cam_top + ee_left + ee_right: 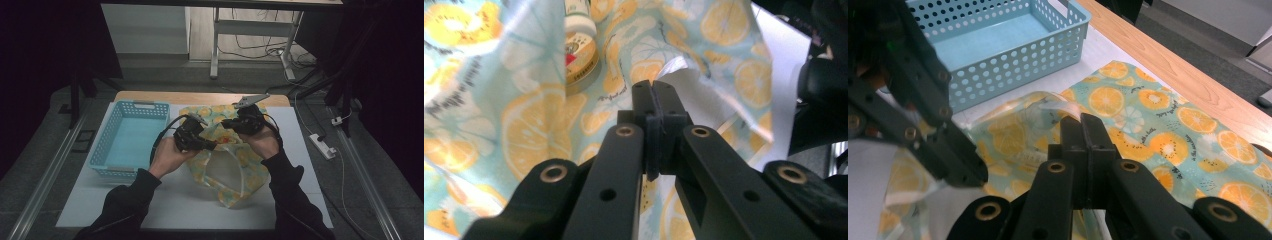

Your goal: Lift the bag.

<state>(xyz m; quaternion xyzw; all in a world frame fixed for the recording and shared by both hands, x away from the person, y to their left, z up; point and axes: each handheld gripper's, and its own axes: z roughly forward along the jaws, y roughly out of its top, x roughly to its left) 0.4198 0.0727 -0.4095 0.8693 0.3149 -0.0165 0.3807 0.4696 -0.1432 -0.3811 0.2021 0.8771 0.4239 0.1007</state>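
Together, left claw [212,146] and right claw [226,123], each clamped on the citrus-print bag [250,172] rim, should part evenly, exposing the tin [580,62].

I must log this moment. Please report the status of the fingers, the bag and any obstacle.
Left gripper and right gripper: fingers shut, each pinching the citrus-print bag at its mouth. Round tin visible inside the bag. Blue basket beside the bag, nothing in the way.
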